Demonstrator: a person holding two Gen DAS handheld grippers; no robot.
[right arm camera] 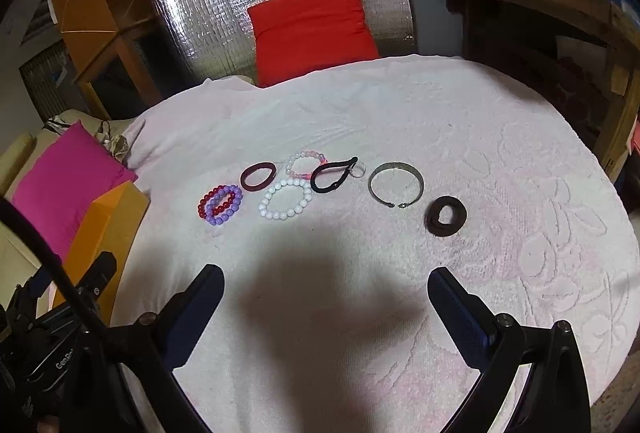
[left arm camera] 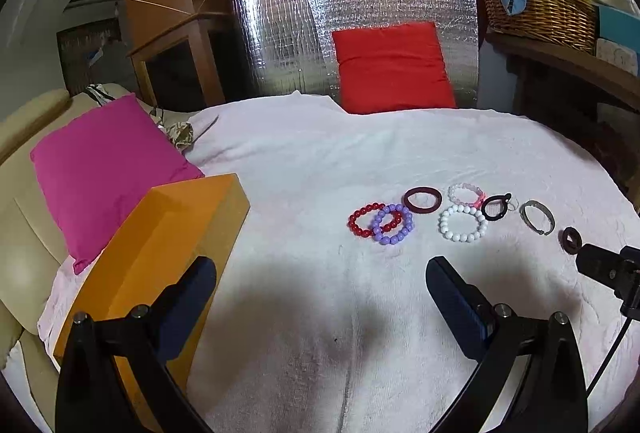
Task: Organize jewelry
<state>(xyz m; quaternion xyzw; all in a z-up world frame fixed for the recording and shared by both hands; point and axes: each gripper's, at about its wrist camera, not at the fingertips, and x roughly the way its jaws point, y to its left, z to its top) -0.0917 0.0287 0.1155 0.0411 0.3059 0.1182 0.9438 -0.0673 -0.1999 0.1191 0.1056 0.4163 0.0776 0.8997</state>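
Note:
Several pieces of jewelry lie in a row on a white towel [left arm camera: 320, 161]. From the left: a red bead bracelet [left arm camera: 362, 219] overlapped by a purple bead bracelet [left arm camera: 394, 225], a maroon band [left arm camera: 422, 199], a white bead bracelet [left arm camera: 463, 223], a pink bead bracelet [left arm camera: 466, 193], a black hair tie [left arm camera: 496, 207], a metal cuff [left arm camera: 537, 217], a dark coiled band [left arm camera: 571, 240]. An orange box [left arm camera: 160, 253] lies at the left. My left gripper [left arm camera: 320, 285] is open and empty, short of the row. My right gripper [right arm camera: 326, 289] is open and empty, short of the metal cuff [right arm camera: 396, 185] and the dark band [right arm camera: 446, 215].
A pink cushion [left arm camera: 104, 169] lies left of the orange box. A red cushion [left arm camera: 394, 69] leans on a silver foil panel [left arm camera: 288, 29] at the back. A wicker basket [left arm camera: 536, 9] stands on a wooden shelf at the right. The right gripper's body [left arm camera: 612, 269] shows at the right edge.

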